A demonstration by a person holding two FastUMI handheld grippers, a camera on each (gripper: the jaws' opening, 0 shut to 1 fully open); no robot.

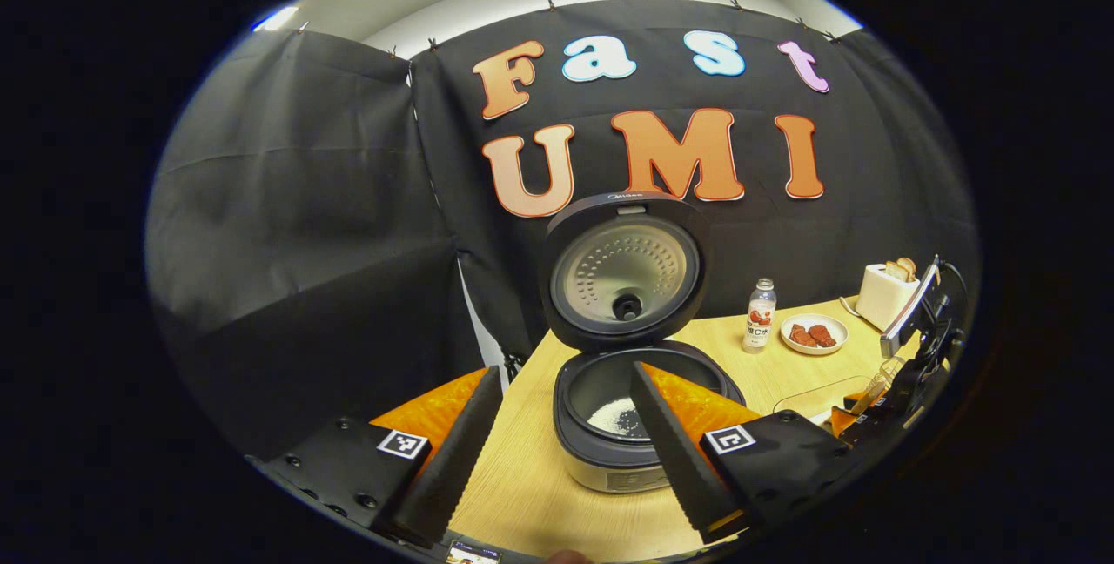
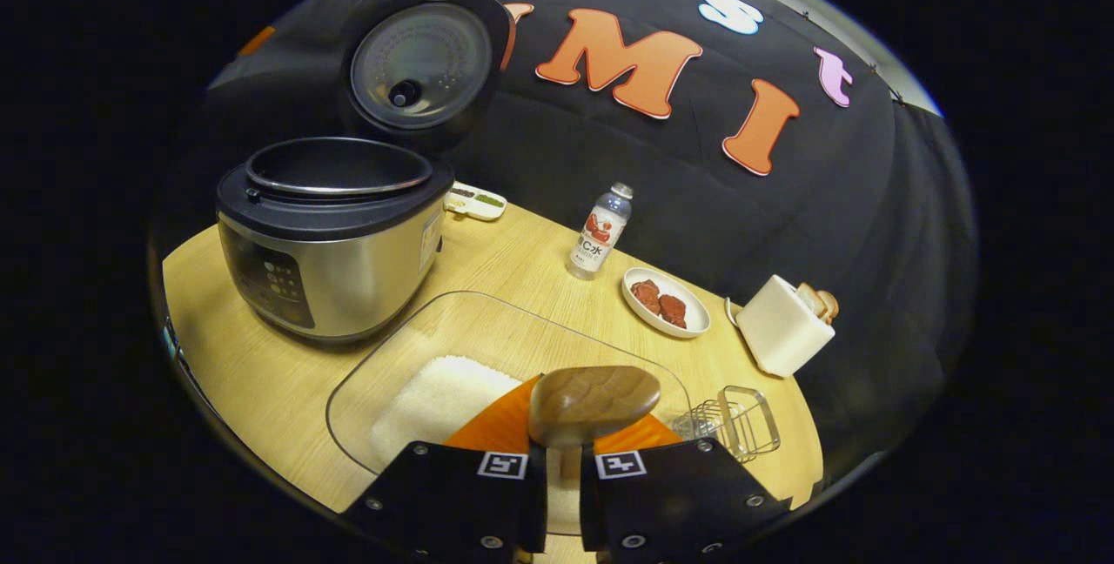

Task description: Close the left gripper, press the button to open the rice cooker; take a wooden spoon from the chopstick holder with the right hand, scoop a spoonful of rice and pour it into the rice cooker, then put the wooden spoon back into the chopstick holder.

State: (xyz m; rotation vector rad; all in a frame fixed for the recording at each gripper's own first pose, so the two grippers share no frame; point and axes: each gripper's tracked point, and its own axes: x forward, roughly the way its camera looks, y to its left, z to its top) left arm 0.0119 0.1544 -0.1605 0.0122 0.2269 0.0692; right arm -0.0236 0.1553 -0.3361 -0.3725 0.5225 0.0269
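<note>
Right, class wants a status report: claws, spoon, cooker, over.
Left claw open, empty. Right claw shut on brown wooden spoon, above clear glass rice dish. Silver rice cooker lid up. Path clear.

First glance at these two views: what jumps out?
The rice cooker at the table's left, its lid flipped upright and a little rice in its pot. Then the wooden spoon clamped in the right gripper above a clear tray of rice. The left gripper hangs open before the cooker.

Dim booth, overhead light; table (image 2: 261,372) evenly lit, soft shadows; strong fisheye bending at edges; focus sharp.
</note>
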